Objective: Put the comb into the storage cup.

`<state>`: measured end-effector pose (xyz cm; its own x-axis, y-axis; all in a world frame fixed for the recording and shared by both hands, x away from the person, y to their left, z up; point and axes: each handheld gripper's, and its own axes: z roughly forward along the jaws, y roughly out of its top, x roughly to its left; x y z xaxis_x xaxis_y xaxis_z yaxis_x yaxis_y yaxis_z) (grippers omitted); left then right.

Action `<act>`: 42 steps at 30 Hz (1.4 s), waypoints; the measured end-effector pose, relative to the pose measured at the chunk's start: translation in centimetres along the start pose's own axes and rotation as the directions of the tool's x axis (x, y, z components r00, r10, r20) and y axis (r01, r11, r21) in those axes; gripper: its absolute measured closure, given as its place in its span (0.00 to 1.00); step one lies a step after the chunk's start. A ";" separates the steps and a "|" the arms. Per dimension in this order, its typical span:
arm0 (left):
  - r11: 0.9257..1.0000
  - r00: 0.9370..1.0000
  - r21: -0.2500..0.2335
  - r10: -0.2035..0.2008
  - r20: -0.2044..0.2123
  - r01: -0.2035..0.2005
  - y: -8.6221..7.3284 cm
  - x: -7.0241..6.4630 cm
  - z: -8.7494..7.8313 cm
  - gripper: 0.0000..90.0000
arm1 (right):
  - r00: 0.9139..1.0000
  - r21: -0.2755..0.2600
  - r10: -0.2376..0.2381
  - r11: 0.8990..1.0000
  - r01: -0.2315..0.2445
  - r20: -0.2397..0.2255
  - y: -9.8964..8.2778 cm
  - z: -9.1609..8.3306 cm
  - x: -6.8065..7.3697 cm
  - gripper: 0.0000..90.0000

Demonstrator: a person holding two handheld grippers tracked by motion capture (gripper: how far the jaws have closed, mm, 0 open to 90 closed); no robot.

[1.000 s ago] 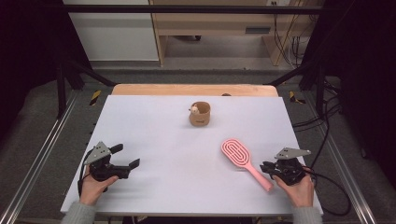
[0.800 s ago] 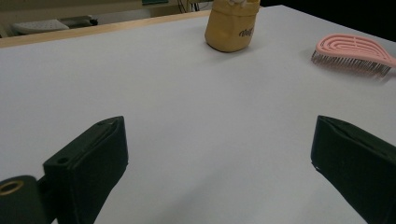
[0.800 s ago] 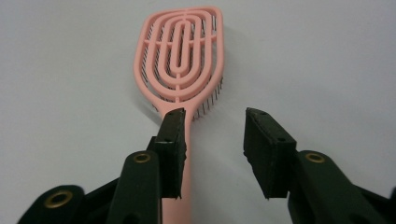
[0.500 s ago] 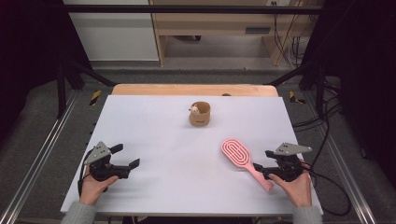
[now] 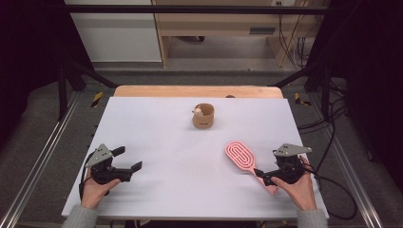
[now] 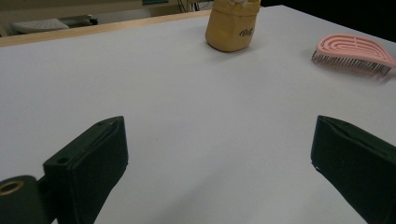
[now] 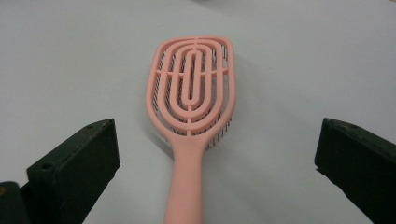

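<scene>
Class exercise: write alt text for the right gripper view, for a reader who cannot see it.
A pink hairbrush lies bristles-down on a white table, its handle running toward the camera between the right gripper's two black jaws. The jaws stand wide apart, having just been opening, and touch nothing.

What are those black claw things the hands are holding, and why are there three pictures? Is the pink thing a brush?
A person sits at a white table and holds a tool in each hand. Each tool has two black jaws that pinch like a claw. The big picture comes from a camera up high. The other two come from little cameras riding on the claws, looking out between the jaws.

Yes, the pink hairbrush lies bristles down on the table. The right gripper has just been opening its jaws, and the handle lies between them, not pinched. The left gripper is open too and holds nothing. Farther back stands a small tan cup with something pale inside.
</scene>
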<state>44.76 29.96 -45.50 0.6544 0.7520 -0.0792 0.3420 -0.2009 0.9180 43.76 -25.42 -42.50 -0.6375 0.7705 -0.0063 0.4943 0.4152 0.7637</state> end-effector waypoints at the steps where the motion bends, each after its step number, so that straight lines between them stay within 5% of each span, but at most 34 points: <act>1: 1.000 1.000 0.000 -0.001 0.000 0.001 0.0 0.0 0.0 0.04 | 1.000 0.002 -0.005 1.000 0.005 0.000 0.1 0.1 0.1 0.00; 12: 1.000 1.000 -0.002 -0.002 -0.003 0.002 0.0 0.0 0.0 0.04 | 1.000 0.016 0.006 1.000 -0.005 -0.016 0.5 0.7 0.4 0.01; 29: 1.000 1.000 -0.008 -0.003 -0.001 0.003 0.1 0.0 -0.1 0.04 | 0.999 0.141 -0.023 0.990 0.028 -0.037 0.0 2.9 1.1 0.01; 42: 1.000 1.000 -0.001 -0.002 -0.003 0.002 0.0 0.0 0.0 0.04 | 1.000 0.181 -0.018 0.983 0.022 -0.024 -0.3 3.7 1.2 0.11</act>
<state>44.78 29.97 -45.52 0.6516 0.7544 -0.0796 0.3428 -0.1992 0.9181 45.05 -22.82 -45.08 -0.6603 0.7510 -0.0047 0.5791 0.5131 0.6335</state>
